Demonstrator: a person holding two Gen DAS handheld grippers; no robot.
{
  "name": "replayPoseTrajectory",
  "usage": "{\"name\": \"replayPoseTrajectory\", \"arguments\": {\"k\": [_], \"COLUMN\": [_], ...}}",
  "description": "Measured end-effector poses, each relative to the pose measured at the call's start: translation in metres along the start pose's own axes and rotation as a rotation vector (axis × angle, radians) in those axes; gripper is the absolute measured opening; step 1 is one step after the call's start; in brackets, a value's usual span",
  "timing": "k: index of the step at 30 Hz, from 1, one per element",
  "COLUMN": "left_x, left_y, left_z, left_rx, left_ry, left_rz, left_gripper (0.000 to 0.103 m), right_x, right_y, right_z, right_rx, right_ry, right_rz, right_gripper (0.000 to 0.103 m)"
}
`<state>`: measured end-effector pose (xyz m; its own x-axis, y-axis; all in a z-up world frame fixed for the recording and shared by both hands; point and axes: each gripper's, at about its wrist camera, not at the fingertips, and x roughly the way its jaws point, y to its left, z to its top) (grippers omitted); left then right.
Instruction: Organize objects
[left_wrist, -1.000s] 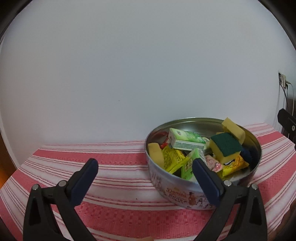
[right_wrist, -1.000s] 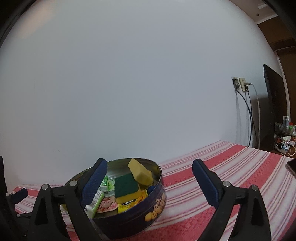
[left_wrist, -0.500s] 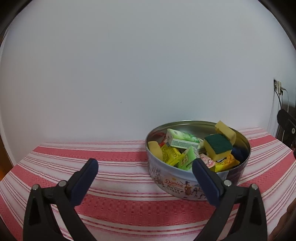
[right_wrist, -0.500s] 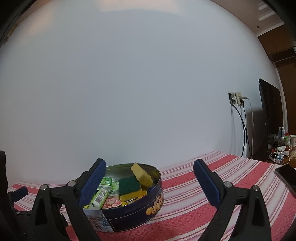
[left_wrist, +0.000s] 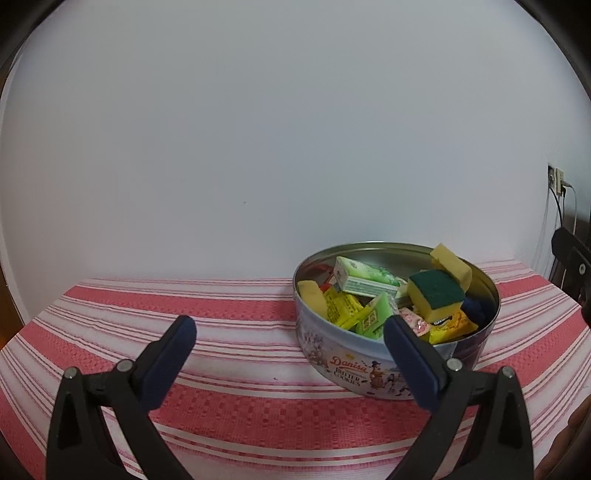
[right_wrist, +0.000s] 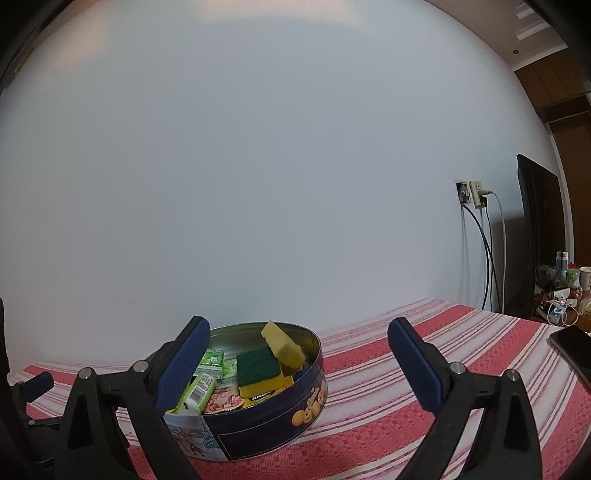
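Landmark: round Danisa butter cookie tin (left_wrist: 369, 365), sitting on the bench (left_wrist: 229, 325) with its red-and-white striped cloth, close to the white wall behind it. The lid is off.

The tin is heaped with mixed items. A green-and-yellow scouring sponge (left_wrist: 436, 297) lies on top toward the tin's right side. A plain yellow sponge (left_wrist: 452, 264) leans on the rim behind it. A green-and-white small carton (left_wrist: 364, 280) lies across the back-left of the pile. Yellow and green sachets (left_wrist: 347, 310) are wedged at front-left, and a pink wrapped snack (left_wrist: 413, 321) sits near the front rim.

Left tongs (left_wrist: 290, 349) are spread wide, empty, hovering in front of the tin and to its left; the right-hand pad overlaps the tin's front rim in view only. Right tongs (right_wrist: 299, 349) are also spread wide and empty, in front of the tin on its right side, touching nothing.

Bench around the tin looks bare, and a dark phone (right_wrist: 574, 350) lies well to the tin's right.

Step, as a judgement: either everything is gathered and the sorting is finished, or unpacking is about to start; I cannot tell which. If unpacking, the next move calls for going down over the top sponge, since it is the freest piece, while avoiding the leaning sponge.
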<state>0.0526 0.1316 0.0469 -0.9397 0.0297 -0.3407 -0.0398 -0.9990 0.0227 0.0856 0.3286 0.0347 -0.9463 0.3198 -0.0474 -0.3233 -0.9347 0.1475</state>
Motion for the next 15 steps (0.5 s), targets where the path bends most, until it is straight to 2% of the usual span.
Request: {"name": "replayPoseTrajectory", "arguments": {"k": [15], "left_x": [0.0054], "left_y": [0.0006], "left_z": [0.0001], "left_rx": [-0.019], "left_ry": [0.021], "left_rz": [0.012], "left_gripper": [0.103], "right_x": [-0.0050], "right_y": [0.0081], "right_z": [-0.0025], "right_rx": [0.007], "right_ry": [0.013], "right_rz": [-0.013], "right_gripper": [0.099]}}
